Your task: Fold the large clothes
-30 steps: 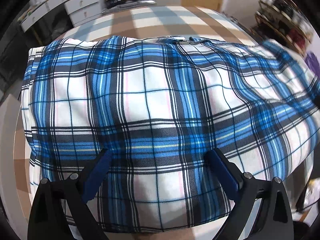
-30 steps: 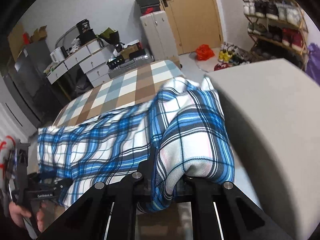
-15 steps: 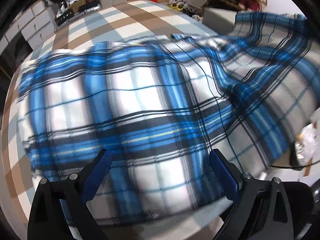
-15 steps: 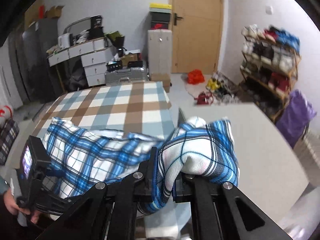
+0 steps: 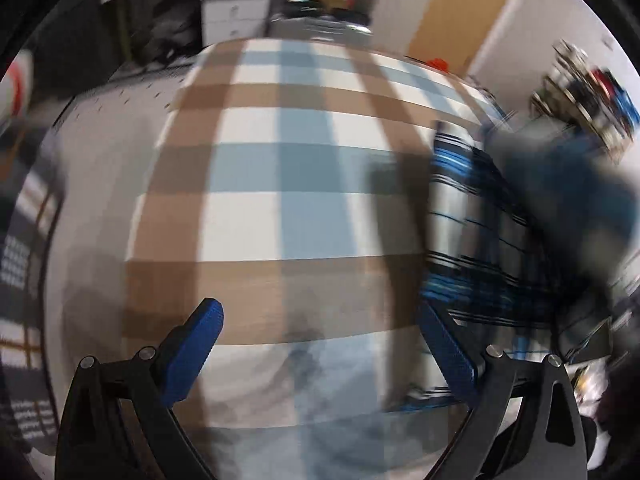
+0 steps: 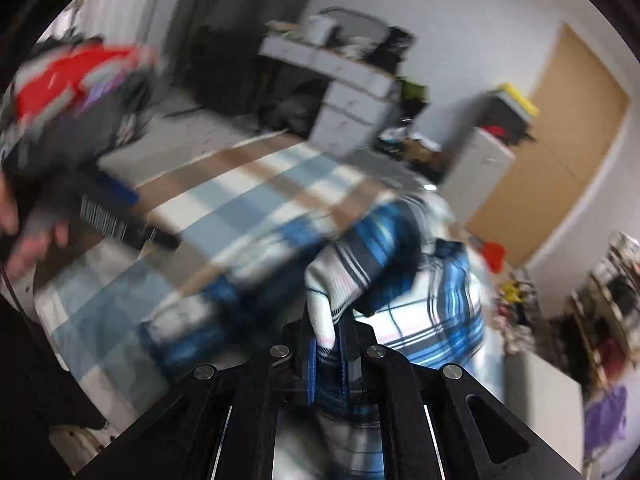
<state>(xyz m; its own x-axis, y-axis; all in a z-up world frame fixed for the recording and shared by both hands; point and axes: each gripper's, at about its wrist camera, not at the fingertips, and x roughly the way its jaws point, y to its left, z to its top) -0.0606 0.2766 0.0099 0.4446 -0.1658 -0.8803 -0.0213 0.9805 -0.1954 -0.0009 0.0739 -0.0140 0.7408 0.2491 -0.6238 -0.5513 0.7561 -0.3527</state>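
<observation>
Right wrist view: right gripper (image 6: 327, 354) clamps plaid garment (image 6: 424, 312), bunched at 5 o'clock, unfolded; left gripper (image 5: 320, 344) open, empty.

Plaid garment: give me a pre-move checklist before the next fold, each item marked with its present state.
1. Right gripper closed on the plaid garment: ok, cloth is pinched between its fingers.
2. Left gripper free to take a second hold: ok, its fingers stand wide apart with nothing between them.
3. Garment lying flat: not ok, it is bunched and hangs from the right gripper.
4. Bare checked tablecloth ahead of the left gripper for laying the garment out: ok.
5. A free edge or corner to grab: cannot tell, both views are blurred.
6. Garment's far end still on the table: cannot tell.
</observation>
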